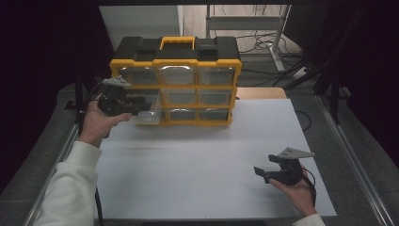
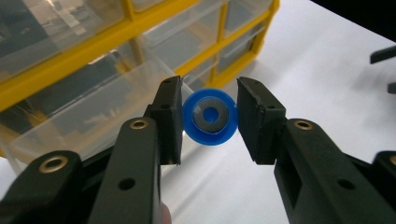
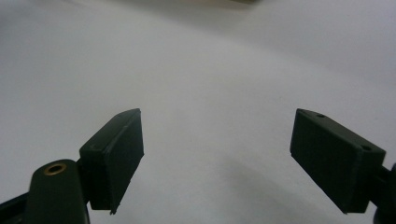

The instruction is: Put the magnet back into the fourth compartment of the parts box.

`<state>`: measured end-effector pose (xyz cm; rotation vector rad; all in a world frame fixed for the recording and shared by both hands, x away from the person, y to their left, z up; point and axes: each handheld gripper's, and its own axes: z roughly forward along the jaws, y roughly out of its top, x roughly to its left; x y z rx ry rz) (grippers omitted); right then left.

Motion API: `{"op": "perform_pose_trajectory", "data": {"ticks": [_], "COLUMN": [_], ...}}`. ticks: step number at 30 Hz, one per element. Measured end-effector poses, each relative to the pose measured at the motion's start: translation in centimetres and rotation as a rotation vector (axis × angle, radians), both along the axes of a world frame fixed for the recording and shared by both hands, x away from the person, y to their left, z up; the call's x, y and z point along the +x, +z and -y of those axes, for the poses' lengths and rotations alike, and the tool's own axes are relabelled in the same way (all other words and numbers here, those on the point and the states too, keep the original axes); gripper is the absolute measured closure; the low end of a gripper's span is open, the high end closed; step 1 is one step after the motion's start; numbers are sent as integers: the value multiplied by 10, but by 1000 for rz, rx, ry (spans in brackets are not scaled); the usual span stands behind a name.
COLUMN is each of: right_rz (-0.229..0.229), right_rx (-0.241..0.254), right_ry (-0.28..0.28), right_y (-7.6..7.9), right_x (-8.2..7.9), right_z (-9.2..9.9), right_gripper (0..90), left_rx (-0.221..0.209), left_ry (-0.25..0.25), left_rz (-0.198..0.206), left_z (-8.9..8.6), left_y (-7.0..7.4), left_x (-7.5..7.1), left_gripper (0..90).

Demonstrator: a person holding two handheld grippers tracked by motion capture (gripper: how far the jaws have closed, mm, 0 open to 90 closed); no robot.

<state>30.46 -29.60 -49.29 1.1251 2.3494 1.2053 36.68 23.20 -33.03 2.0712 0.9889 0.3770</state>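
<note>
Left gripper [image 2: 209, 119], left of centre in the high view, holds a blue disc [image 2: 208, 116] with a grey centre between its fingers [image 2: 169, 116], at a clear drawer [image 1: 146, 114] pulled out of the yellow organiser [image 1: 176, 80] at the frame's upper middle. Right gripper [image 1: 260, 173], lower right, hovers over the white tabletop [image 1: 197, 160], fingers [image 3: 114, 156] wide apart, holding nothing.
</note>
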Motion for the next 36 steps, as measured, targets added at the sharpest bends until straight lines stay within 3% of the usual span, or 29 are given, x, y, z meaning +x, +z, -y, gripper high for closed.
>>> {"op": "perform_pose_trajectory", "data": {"ticks": [14,20,33,34,36], "right_rz": [-4,-8,-9,-8,-8], "right_rx": [-4,-9,-17,-17,-17], "right_ry": [-3,-4,-3,-4,-4], "right_y": [-1,-1,-1,-1,-1], "right_x": [0,0,0,0,0], "right_z": [0,0,-1,-1,0], "right_gripper": [178,178,179,179,178], "left_rx": [49,79,66,69,67], "left_ry": [89,125,157,162,163], "left_rz": [17,-6,4,17,27], "left_z": [-2,-2,-1,0,1], "left_y": [-7,-17,-26,-27,-29], "left_x": [21,32,34,34,33], "left_gripper": [621,620,611,559,328]}}
